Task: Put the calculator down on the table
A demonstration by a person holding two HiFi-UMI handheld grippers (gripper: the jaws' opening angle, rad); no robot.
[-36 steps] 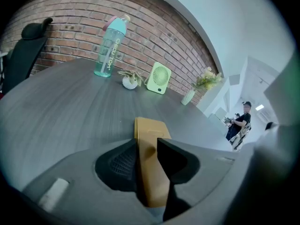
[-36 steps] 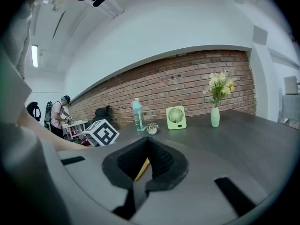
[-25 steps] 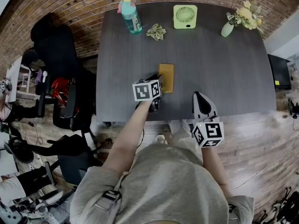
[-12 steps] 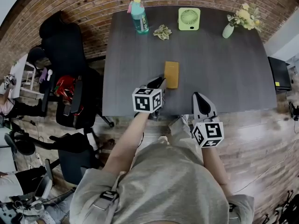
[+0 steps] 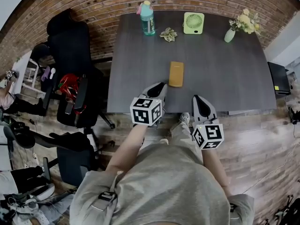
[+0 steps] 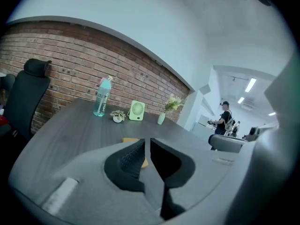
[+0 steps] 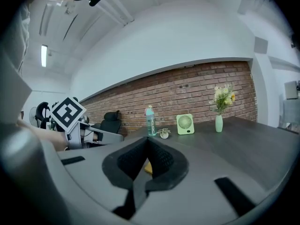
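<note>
The orange calculator (image 5: 176,74) lies flat on the dark table (image 5: 225,74), with nothing touching it. My left gripper (image 5: 157,88) hangs over the table's near edge, short of the calculator. Its jaws have just been closing; only a narrow slit is left, with nothing in it. In the left gripper view the calculator (image 6: 130,139) shows beyond the left gripper (image 6: 146,142). To the right, also over the near edge, my right gripper (image 5: 199,100) is shut and empty. A yellow sliver of the calculator (image 7: 147,167) shows behind the right gripper (image 7: 146,139).
At the table's far edge stand a teal bottle (image 5: 147,18), a small plant (image 5: 168,34), a green fan (image 5: 193,22) and a vase of flowers (image 5: 243,22). Black office chairs (image 5: 70,46) crowd the left side. A person (image 6: 226,121) stands far off.
My left gripper has drawn back from the calculator toward the near edge and risen, its jaws narrowing. The calculator stays flat on the table. The right gripper has shifted little.
</note>
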